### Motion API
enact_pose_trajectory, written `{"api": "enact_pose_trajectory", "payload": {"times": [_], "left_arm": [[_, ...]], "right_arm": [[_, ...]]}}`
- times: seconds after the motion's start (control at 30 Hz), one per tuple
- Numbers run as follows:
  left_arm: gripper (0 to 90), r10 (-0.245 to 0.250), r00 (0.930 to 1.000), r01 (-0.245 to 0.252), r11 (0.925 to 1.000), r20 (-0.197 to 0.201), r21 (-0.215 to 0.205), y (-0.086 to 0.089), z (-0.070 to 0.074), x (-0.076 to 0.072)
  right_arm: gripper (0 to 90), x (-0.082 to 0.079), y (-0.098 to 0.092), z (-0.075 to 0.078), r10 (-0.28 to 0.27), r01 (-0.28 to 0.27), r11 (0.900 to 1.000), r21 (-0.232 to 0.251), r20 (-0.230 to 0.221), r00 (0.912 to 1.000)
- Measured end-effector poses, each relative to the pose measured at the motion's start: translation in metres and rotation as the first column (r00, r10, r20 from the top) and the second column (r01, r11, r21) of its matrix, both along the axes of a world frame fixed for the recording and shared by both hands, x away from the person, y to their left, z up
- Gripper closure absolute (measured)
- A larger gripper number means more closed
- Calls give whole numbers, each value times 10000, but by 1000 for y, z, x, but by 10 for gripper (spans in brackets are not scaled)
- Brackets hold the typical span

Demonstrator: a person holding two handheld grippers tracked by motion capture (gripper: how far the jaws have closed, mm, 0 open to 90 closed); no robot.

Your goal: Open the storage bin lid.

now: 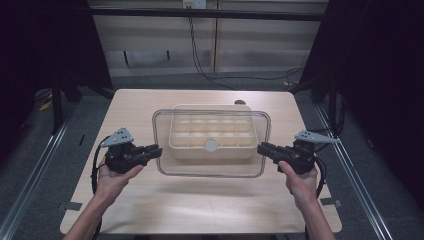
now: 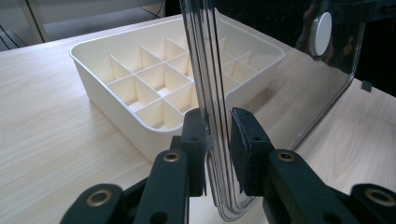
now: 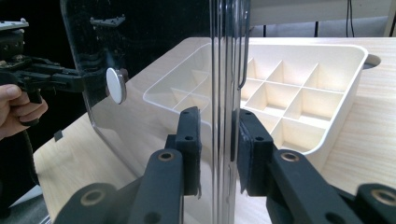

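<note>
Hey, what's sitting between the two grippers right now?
In the high view, the clear lid with its white knob spans from the left gripper to the right gripper, each clamped on one edge, above the cream divided tray.

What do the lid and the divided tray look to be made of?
Lid: apparently clear, glossy rigid plastic; the tray shows through it and it carries reflections. Divided tray: likely cream moulded plastic, matte to satin, with thin uniform partition walls and rounded corners.

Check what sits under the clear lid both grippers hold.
Under the clear lid sits the cream divided tray on the table; its visible compartments look empty. Left gripper and right gripper clamp the lid's edges.
</note>
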State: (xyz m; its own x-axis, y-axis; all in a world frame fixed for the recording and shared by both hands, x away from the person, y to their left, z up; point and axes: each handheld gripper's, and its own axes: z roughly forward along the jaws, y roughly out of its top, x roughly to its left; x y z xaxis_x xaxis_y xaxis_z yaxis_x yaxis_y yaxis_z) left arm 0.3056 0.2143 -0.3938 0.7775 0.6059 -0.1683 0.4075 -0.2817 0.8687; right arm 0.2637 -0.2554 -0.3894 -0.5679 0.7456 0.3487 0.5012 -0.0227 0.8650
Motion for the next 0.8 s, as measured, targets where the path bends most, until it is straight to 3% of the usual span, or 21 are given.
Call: {"api": "enact_pose_trajectory", "payload": {"times": [0.3,0.57,0.8], "left_arm": [[763,-146,9997,148,9998,-181,103,0,-11,-10],[762,-370,9985,381,9989,-405,286,-5,-18,-16],[760,-414,9974,438,9982,-584,405,-6,-22,-27]], "right_arm": [[729,-11,3,-8,-60,53,9996,-261,-269,9996],[728,-24,-1,-21,-116,103,9997,-237,-567,9983],[729,-34,-4,-24,-93,79,9997,-209,-638,9979]]}}
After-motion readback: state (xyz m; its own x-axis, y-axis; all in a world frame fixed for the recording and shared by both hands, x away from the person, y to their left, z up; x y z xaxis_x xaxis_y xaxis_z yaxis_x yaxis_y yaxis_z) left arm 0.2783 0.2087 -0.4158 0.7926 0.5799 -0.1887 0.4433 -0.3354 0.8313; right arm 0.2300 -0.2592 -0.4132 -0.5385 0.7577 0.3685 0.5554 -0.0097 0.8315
